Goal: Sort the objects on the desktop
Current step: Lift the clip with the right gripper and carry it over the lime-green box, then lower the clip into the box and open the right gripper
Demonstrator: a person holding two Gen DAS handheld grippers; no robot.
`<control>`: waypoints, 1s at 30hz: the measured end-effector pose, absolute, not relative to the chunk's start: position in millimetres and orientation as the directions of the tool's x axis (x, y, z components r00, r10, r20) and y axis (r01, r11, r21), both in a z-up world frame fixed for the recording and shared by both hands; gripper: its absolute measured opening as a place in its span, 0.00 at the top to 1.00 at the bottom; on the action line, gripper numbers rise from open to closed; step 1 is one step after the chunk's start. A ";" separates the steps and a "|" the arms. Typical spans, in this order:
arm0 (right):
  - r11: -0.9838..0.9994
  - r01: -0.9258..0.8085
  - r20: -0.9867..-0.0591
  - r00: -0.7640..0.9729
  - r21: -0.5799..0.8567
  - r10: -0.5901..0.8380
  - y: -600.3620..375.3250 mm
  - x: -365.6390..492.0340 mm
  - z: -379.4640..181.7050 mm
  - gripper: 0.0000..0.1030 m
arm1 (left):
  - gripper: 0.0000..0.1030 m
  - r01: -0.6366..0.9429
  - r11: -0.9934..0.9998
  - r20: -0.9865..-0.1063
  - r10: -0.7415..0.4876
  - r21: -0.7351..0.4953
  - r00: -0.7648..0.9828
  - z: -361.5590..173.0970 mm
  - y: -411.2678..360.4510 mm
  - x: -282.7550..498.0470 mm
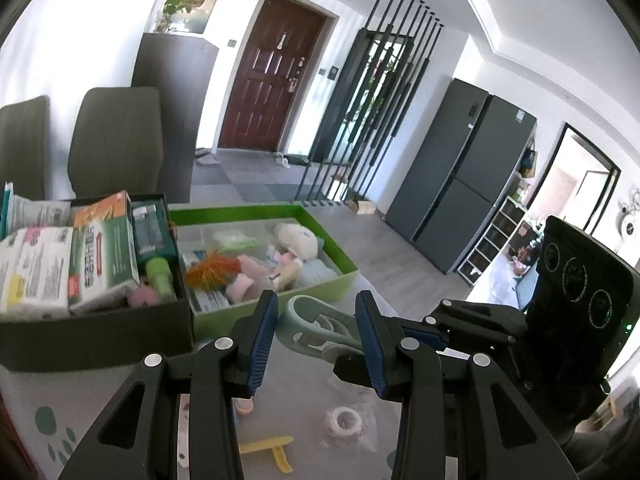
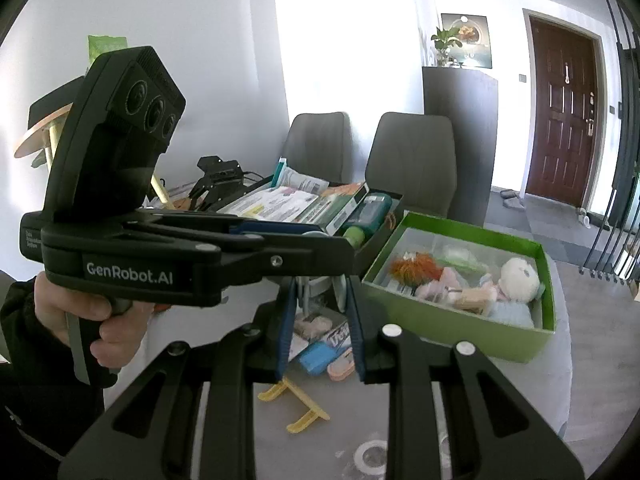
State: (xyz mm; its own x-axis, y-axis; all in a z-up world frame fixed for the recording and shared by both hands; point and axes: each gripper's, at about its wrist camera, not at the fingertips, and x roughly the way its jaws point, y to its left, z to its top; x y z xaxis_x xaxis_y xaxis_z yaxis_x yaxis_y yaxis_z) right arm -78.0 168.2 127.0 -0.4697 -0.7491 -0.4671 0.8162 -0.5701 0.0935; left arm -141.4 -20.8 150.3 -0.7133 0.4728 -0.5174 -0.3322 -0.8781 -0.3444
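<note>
right hand-held gripper clamps grey tool | green box behind | table

Each tool is matte black plastic with ribbed blue pads and round silver screw heads: the left tool, the right tool. White "GenRobot.AI" lettering marks the left one's side, three round lenses sit on its raised block, and a dark sleeve covers the wrist.

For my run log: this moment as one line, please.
left gripper: shut on grey-green handle; right gripper: shut on grey-green handle; green box: nearby
</note>
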 end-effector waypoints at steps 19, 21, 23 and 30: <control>-0.586 0.804 -0.464 -0.481 0.106 -0.744 150.0 -145.0 126.8 0.76 | 0.60 -0.327 -0.866 -0.501 0.489 -0.379 -0.714 142.6 -34.3 -216.1; -0.581 0.805 -0.466 -0.470 0.123 -0.750 146.8 -155.5 123.0 0.76 | 0.60 -0.327 -0.863 -0.507 0.494 -0.386 -0.706 136.0 -35.1 -226.7; -0.584 0.802 -0.478 -0.467 0.127 -0.744 141.8 -165.3 116.6 0.76 | 0.60 -0.319 -0.869 -0.518 0.485 -0.378 -0.705 127.9 -35.7 -235.4; -0.591 0.789 -0.528 -0.433 0.171 -0.731 128.0 -199.9 86.0 0.76 | 0.60 -0.274 -0.859 -0.564 0.495 -0.433 -0.661 96.0 -44.3 -265.9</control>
State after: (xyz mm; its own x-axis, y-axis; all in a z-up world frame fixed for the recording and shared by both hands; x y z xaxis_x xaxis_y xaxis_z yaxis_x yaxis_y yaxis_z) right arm -199.9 128.0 86.0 -0.4325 -0.7309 -0.5279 0.7886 -0.5905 0.1714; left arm -266.0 -44.3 96.0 -0.6606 0.4952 -0.5642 -0.2738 -0.8587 -0.4332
